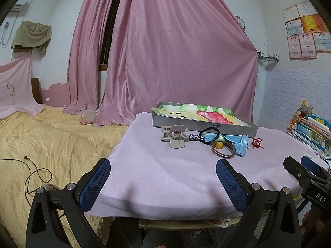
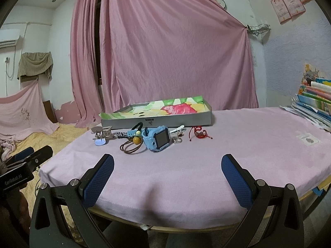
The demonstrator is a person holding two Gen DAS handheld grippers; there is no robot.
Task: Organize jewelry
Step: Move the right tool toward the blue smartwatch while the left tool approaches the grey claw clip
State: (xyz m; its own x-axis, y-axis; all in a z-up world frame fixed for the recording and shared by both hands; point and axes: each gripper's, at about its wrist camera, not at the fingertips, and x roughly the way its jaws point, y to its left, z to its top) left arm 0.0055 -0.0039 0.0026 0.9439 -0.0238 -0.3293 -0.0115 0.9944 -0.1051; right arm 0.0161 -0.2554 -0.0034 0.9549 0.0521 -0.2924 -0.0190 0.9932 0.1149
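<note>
Bedspread (image 1: 41,136), yellow, fills the far left, with a dark cable (image 1: 35,171) lying loose on it. Left gripper (image 1: 163,170) hovers at the near edge of the table (image 1: 165,177), which is covered by a pink cloth; jaws spread wide, nothing between the blue pads (image 1: 96,185). Right gripper (image 2: 167,165) sits level beside it, also wide apart and empty.

Jewelry lies in a row on the cloth, just in front of a shallow grey tray (image 2: 157,121) lined with colourful paper. From the left: beige hair claw (image 1: 174,137); braided black-and-white band (image 1: 195,138); black hair tie (image 1: 209,132); brown cord loop with an amber bead (image 2: 132,144); light-blue child's watch (image 2: 158,138), screen facing the right wrist camera; small silver ring (image 2: 177,140), just right of the watch; red string bracelet (image 2: 199,134), set apart. Band, hair tie, cord and watch overlap one another.

Pink curtain (image 1: 175,51) hangs behind. Stacked books (image 2: 314,105) sit at the table's far right.
</note>
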